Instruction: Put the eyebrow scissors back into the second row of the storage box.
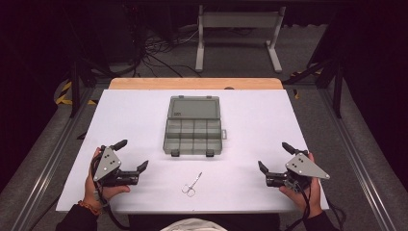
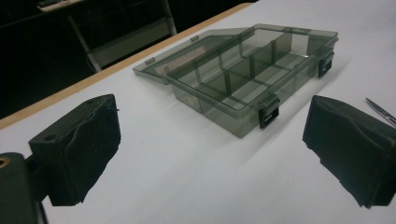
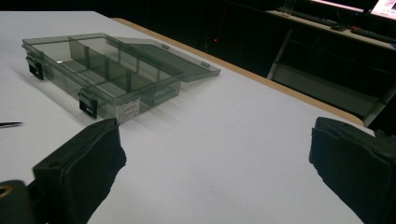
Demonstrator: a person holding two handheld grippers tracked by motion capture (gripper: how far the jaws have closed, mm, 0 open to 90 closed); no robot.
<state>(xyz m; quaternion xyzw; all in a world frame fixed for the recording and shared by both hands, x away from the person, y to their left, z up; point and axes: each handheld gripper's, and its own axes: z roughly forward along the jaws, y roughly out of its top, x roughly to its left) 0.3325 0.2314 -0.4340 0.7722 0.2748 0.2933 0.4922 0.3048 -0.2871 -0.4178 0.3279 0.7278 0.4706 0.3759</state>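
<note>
A smoky transparent compartment box (image 1: pixel 193 134) lies open at the table's middle, lid flat behind it; it also appears as the box (image 2: pixel 254 79) and the box (image 3: pixel 100 70). Its compartments look empty. Small metal scissors (image 1: pixel 191 185) lie near the front edge, between the hands, with a blade tip (image 2: pixel 380 111) in the left gripper view. My left gripper (image 1: pixel 131 155) rests at the front left, jaws wide apart, nothing between them. My right gripper (image 1: pixel 275 156) rests at the front right, also open and empty. Both point inward toward the box.
The white table top (image 1: pixel 250 120) has a wooden strip (image 1: pixel 195 83) along its far edge. Beyond it stand a white frame (image 1: pixel 238 36) and cables on the floor. Dark posts flank the table.
</note>
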